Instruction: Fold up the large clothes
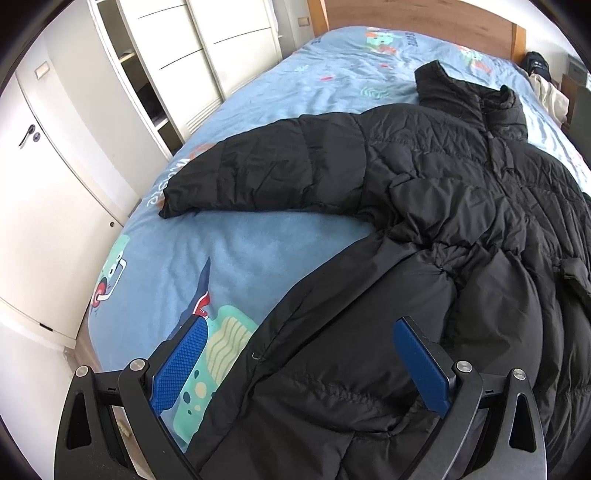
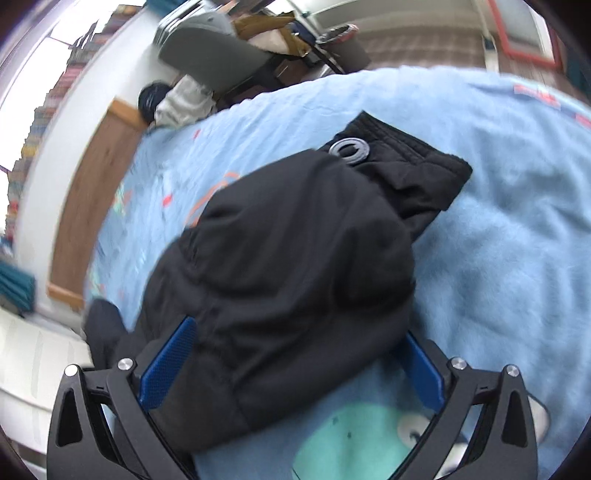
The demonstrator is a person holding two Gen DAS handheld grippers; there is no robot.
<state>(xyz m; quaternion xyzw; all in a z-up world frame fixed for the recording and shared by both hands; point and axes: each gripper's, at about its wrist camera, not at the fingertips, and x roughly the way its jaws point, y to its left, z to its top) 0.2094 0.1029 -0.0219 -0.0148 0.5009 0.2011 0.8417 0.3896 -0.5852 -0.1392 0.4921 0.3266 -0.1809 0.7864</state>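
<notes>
Blue cartoon-print bedding (image 1: 258, 236) carries a black quilted puffer jacket (image 1: 461, 192), lying front up, collar toward the wooden headboard (image 1: 406, 11), one sleeve (image 1: 258, 170) stretched sideways. Left gripper (image 1: 301, 362) is spread wide over the hem. Right gripper (image 2: 291, 363) is spread around the other sleeve (image 2: 295, 258), with a round grey patch (image 2: 349, 149) near its cuff.

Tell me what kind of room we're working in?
Most likely a bedroom: a bed with a blue cartoon-print cover, a wooden headboard, and white wardrobe doors alongside.
</notes>
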